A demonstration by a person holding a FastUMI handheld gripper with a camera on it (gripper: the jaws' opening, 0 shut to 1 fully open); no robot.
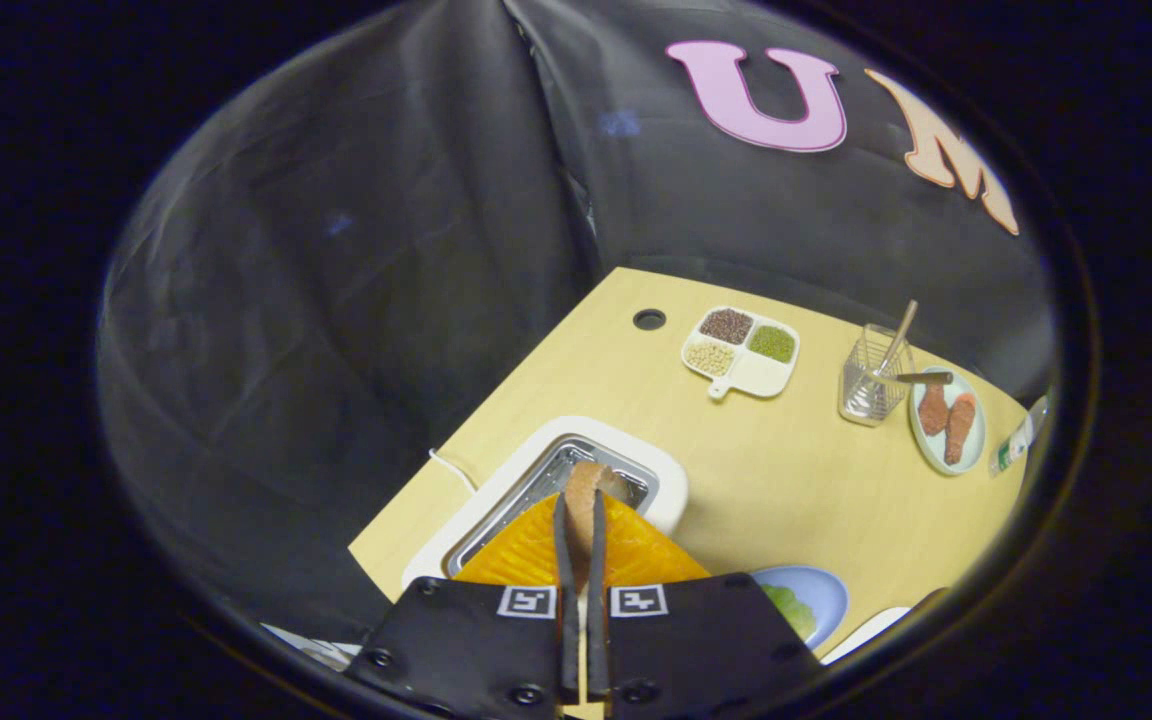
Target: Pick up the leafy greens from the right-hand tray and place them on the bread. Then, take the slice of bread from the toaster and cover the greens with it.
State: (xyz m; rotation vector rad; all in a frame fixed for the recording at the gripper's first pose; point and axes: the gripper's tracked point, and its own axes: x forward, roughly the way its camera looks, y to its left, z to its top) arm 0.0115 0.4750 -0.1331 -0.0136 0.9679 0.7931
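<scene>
A: Slice of bread — is it out of the toaster?
B: Its brown edge stands between the two fingers of the gripper, right above the toaster's metal slot. Both fingers are drawn in close, one against each face of the slice, so the gripper is clamped on the bread. Whether the bottom of the slice has cleared the slot, I cannot tell; the fingers hide it.
A: And the toaster itself?
B: White, with rounded corners, at the near left part of the tabletop. A thin white cord runs off its left side toward the tabletop edge.
A: Where are the leafy greens?
B: Something pale green, the leafy greens, lies on a light blue plate just to the right of the gripper, near us. I cannot see any bread under it from this angle.
A: What's farther off?
B: A white divided dish with brown, green and pale grains sits at the far side, a round hole in the tabletop to its left. To its right stands a clear wire-patterned holder with a wooden stick leaning in it, and beside that a plate carrying two reddish-brown pieces.
</scene>
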